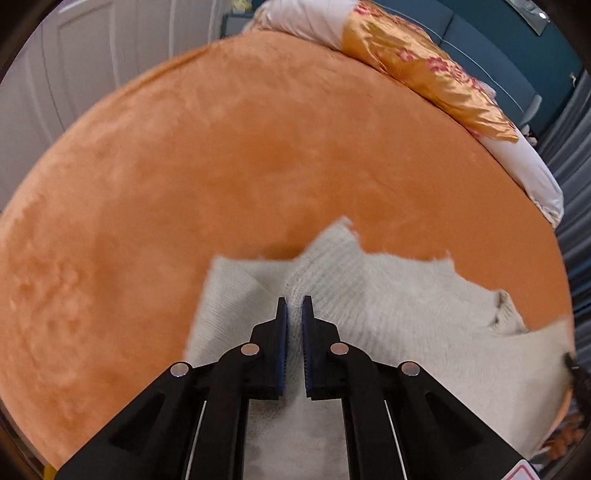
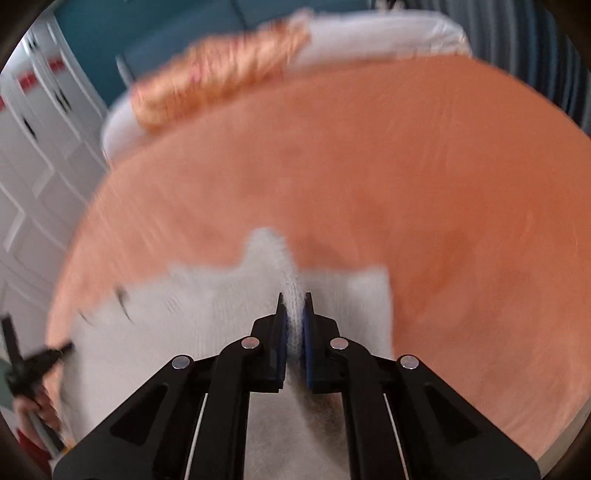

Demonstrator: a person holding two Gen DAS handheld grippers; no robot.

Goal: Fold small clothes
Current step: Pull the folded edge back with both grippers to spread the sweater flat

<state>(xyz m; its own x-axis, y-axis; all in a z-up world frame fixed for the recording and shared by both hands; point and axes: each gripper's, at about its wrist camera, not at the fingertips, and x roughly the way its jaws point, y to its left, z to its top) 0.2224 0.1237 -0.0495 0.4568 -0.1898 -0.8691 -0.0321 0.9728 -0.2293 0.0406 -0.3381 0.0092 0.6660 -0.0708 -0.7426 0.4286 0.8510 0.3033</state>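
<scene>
Right wrist view: right claw (image 2: 294, 295) pinches a ridge of the white knit garment (image 2: 184, 317); left claw (image 1: 294, 299) likewise.

A cream knitted garment (image 1: 369, 295) lies partly folded, rumpled, on the orange bedspread (image 1: 221, 147).

A bedroom in a home: a bed spread with an orange plush blanket (image 1: 258, 155) fills both views. At its far edge lie a white pillow (image 1: 306, 22) and a gold floral pillow (image 1: 424, 70), against a teal padded headboard (image 1: 480, 44). White panelled wardrobe doors (image 2: 40, 155) stand beside the bed.
</scene>
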